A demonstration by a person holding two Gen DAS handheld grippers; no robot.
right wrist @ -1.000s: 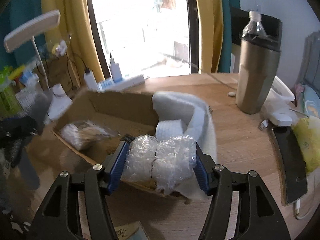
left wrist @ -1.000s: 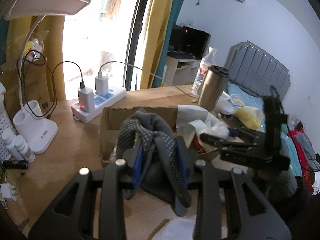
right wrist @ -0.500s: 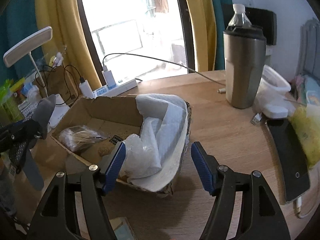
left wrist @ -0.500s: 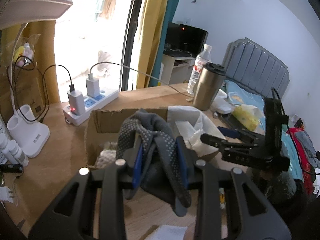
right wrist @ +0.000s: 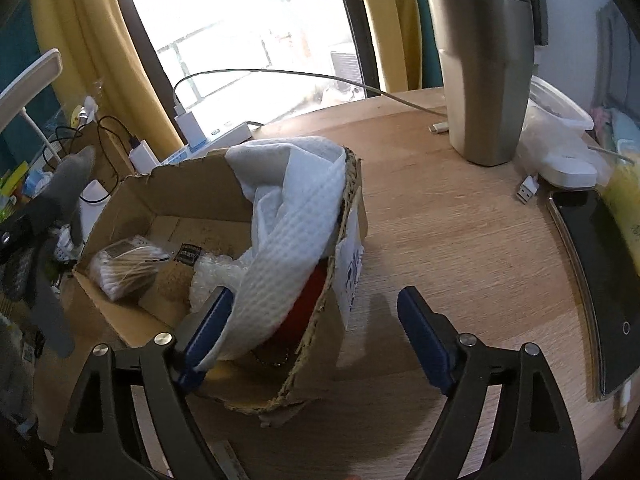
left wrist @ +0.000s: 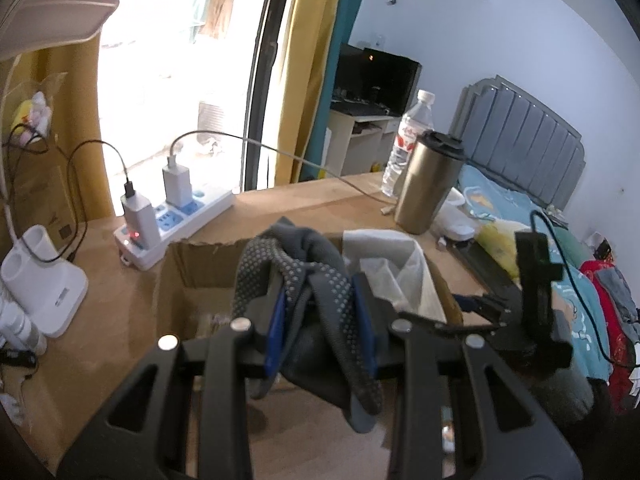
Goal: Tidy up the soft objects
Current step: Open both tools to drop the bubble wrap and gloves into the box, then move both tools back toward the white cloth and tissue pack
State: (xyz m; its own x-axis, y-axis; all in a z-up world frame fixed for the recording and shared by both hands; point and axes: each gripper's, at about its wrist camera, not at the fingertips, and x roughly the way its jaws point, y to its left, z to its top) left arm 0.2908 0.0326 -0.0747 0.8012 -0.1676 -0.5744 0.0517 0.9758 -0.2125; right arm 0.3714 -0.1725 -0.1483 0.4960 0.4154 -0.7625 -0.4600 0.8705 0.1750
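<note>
My left gripper (left wrist: 320, 320) is shut on a grey dotted glove (left wrist: 304, 280) and holds it above the near edge of an open cardboard box (left wrist: 208, 264). My right gripper (right wrist: 312, 328) is open and empty over the box's near right corner (right wrist: 344, 264). In the box lie a white waffle towel (right wrist: 296, 208), a wad of bubble wrap (right wrist: 216, 276), a bag of cotton swabs (right wrist: 124, 268) and something red (right wrist: 308, 304) under the towel. The left gripper with the glove also shows at the left edge of the right wrist view (right wrist: 44, 216).
A steel tumbler (right wrist: 484, 76) and a water bottle (left wrist: 408, 140) stand at the back right. A phone (right wrist: 596, 280), a white plastic tub (right wrist: 560, 128) and a yellow bag (left wrist: 500, 240) lie on the right. A power strip (left wrist: 176, 216) with chargers and a white lamp base (left wrist: 44, 280) are on the left.
My right gripper opened and let the bubble wrap go into the box, then pulled back and to the right. My left gripper with the glove moved closer over the box.
</note>
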